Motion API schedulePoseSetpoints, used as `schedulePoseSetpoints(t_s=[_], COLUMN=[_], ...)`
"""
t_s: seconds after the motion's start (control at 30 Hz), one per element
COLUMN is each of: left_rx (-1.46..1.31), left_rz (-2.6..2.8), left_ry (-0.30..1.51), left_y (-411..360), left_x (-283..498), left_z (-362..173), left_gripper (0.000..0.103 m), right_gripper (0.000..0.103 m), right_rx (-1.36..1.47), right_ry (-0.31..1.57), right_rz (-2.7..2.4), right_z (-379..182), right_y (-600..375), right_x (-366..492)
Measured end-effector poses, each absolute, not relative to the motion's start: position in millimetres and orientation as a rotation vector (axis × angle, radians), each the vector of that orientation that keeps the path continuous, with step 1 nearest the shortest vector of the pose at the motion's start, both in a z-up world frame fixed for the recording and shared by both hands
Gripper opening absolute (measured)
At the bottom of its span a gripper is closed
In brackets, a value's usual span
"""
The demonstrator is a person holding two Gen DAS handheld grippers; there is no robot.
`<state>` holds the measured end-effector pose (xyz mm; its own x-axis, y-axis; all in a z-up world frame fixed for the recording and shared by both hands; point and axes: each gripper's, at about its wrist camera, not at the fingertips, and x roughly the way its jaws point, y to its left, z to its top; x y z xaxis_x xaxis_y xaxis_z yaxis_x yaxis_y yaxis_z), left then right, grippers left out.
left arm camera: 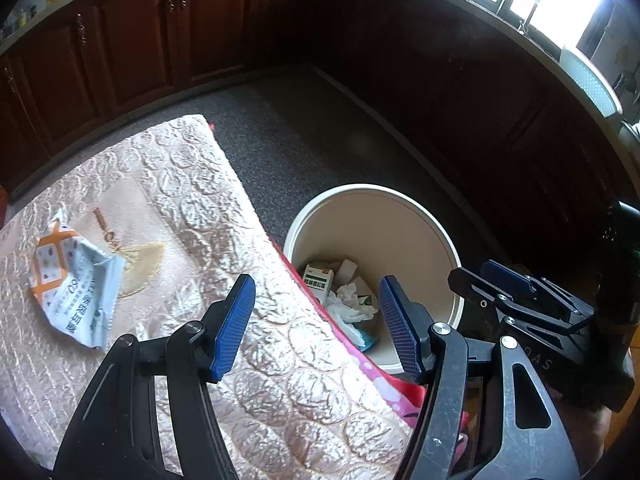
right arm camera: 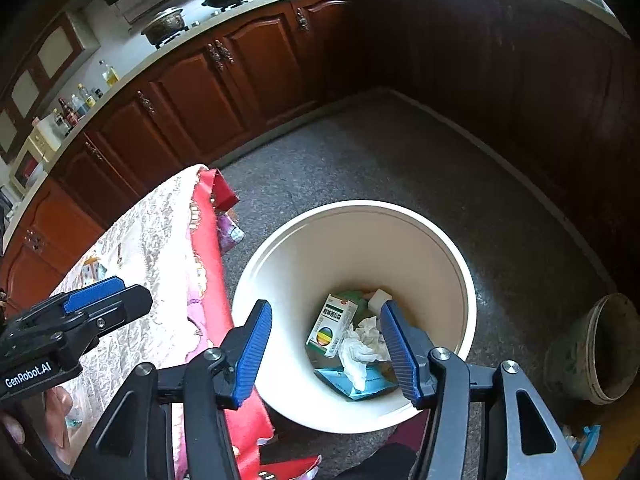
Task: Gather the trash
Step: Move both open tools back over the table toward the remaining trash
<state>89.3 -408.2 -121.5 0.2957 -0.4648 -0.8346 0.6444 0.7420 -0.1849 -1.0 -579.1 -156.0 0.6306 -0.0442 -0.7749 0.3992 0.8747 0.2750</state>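
Left of the open left gripper (left arm camera: 316,324) lies a crumpled wrapper (left arm camera: 76,280).

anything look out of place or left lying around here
One crumpled wrapper lies on the tablecloth, outside the white bin that already holds a tissue and a small carton. Both grippers are open and empty.

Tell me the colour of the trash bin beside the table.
Cream-white trash bin, inside and rim; clearest in the right wrist view.
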Motion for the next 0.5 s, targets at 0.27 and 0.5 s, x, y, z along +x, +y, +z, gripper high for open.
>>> schedulePoseSetpoints(t_s=[0.27, 0.5], left_rx=[0.149, 0.127], left_rz=[-0.719, -0.686], left_ry=[1.011, 0.965], left_y=[-378, -348], left_x=[89, 83], left_z=[-105, -89], left_gripper=[0.063, 0.063], right_gripper=[0.058, 0.058], right_rx=[0.409, 0.357], right_ry=[0.834, 0.810], right_rz=[-0.256, -0.228], right_z=[-141, -124], right_y=[-558, -531], right_x=[-3, -2])
